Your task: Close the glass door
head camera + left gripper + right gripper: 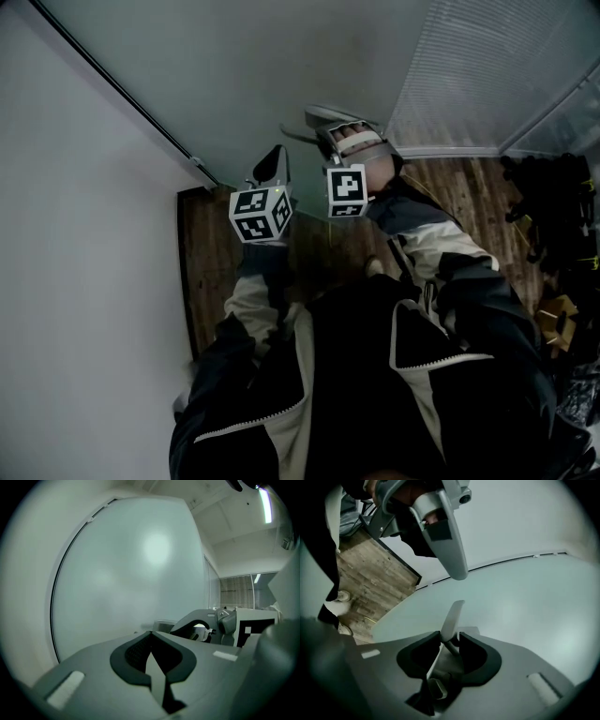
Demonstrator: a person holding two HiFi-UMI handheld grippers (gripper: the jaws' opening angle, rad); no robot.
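You are standing right up against the glass door [281, 66], which is filling the view ahead of you. Its frosted pane is running from the white wall [75, 234] on your left across to your right. Its dark edge strip [122, 98] is lying tight along that wall with no gap showing between them. So the door is looking shut, or very nearly so; whether the latch is caught, the pictures are not showing.

Your right hand-held gripper [450, 641] is reaching to the silver handle [452, 616], which is standing between its jaws. Those jaws are standing partly apart and the pads are not appearing to clamp the handle, so I am judging the grip as loose rather than holding.

Your left hand-held gripper [151, 641] is pointing at the pane just beside the right one, jaws pressed together with nothing in them. Whether its tip is touching the glass I cannot tell.

What is remaining seems small: drawing the right hand-held gripper clear of the handle, and perhaps checking that the door is sitting flush.
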